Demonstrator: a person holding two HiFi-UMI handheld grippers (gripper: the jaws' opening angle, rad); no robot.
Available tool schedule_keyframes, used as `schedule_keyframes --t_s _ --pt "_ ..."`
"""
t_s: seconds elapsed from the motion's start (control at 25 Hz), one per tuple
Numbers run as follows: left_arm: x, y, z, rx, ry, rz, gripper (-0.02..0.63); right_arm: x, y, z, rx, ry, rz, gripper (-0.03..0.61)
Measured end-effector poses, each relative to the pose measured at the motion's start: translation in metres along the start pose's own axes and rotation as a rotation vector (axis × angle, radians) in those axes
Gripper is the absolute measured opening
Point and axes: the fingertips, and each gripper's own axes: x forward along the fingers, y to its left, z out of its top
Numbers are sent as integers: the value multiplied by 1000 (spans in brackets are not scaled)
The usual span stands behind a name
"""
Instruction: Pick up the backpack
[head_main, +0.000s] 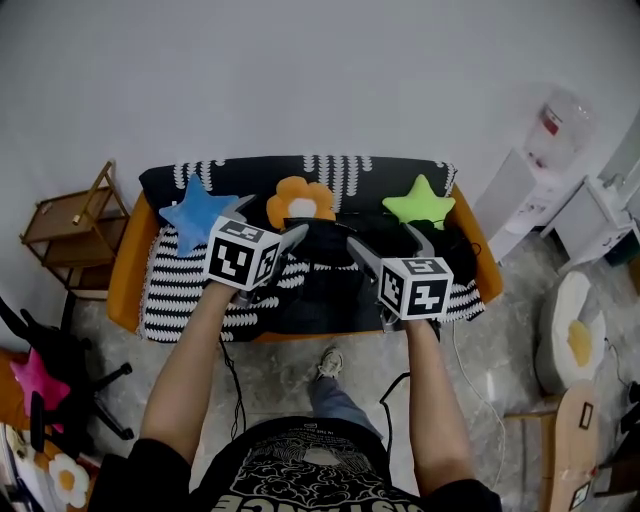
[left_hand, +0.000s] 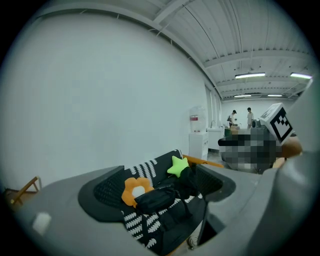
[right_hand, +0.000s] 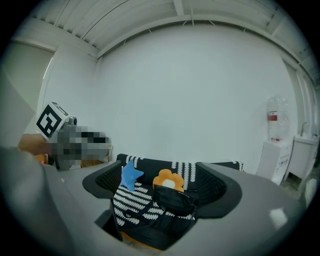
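I see an orange sofa surface (head_main: 124, 270) with a black-and-white striped cover (head_main: 175, 290), and a white wall (head_main: 300, 70) behind. The black fabric backpack (head_main: 326, 244) lies mid-seat, ahead of the left gripper (head_main: 271, 222) and right gripper (head_main: 390, 243); their fingers are wide apart and empty.

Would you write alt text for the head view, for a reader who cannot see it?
A person holds the left gripper and right gripper, both open, toward a black backpack on an orange sofa with a black-and-white throw. A blue star, an orange flower and a green star cushion line the sofa's back.
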Motion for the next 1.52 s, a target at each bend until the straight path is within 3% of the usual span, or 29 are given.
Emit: schedule_keyframes --t_s 0.32,0.96,1.32,1.52 --pt "73 23 15 -2 27 9 440 61 -52 9 15 13 14 483" --pt "265 96 92 -20 55 41 440 227 -188 72 15 46 60 480" --pt "323 118 94 -24 95 49 440 280 -224 74 28 69 88 477" --pt "349 115 84 27 143 7 440 298 -232 56 42 102 117 474"
